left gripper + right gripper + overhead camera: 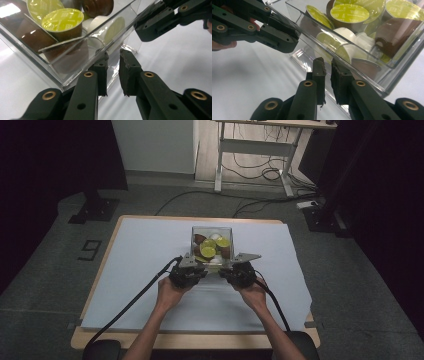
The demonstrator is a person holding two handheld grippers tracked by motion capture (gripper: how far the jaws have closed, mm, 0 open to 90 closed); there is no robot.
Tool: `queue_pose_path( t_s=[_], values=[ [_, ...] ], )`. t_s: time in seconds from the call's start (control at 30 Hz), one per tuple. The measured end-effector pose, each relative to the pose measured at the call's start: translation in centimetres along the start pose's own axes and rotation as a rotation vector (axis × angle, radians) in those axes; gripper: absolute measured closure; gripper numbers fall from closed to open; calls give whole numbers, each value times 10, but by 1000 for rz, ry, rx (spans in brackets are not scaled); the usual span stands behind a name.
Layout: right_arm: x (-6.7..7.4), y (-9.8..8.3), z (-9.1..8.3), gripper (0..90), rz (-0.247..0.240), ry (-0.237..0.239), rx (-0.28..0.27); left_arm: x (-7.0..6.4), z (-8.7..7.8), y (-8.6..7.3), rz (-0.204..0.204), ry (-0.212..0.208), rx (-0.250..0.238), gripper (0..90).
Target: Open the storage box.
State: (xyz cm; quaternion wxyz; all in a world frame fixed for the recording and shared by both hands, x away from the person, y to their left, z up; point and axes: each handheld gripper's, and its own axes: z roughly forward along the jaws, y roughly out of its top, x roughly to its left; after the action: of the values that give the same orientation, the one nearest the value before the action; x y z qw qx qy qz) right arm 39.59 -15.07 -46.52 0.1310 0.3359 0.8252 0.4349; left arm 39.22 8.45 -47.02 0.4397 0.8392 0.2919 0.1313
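I am working in what looks like a lab or test room — grey carpet floor (45, 285), loose cables (250, 172) trailing under a white adjustable desk (255, 145), black stand bases (95, 210), a taped "9" (90, 249) beside my paper-covered table (150, 285).

Both forearms reach forward from the near edge, converging slightly. The left hand (170, 292) holds the left gripper (194, 265), the right hand (254, 294) the right gripper (231, 267); the two sit side by side, close together, pointing away from the person. Each gripper's jaws stand nearly together, a narrow gap between the pads, gripping a clear wall edge.
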Motion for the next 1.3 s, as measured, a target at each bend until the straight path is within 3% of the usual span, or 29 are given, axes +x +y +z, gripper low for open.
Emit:
queue_pose_path(
  t_s=[0.3,0.47,0.93,1.3],
  values=[
    [-2,0,0,807,1,19,-3,-2,0,0,9,15,-11,789],
    [1,0,-2,801,-14,29,-8,-7,-3,-1,30,10,-4,787],
    [11,-1,-8,799,-47,26,18,-11,-8,-5,8,-21,-4,798],
    [21,-5,-14,791,-65,29,34,-20,-14,-9,28,-30,2,785]
  ],
)
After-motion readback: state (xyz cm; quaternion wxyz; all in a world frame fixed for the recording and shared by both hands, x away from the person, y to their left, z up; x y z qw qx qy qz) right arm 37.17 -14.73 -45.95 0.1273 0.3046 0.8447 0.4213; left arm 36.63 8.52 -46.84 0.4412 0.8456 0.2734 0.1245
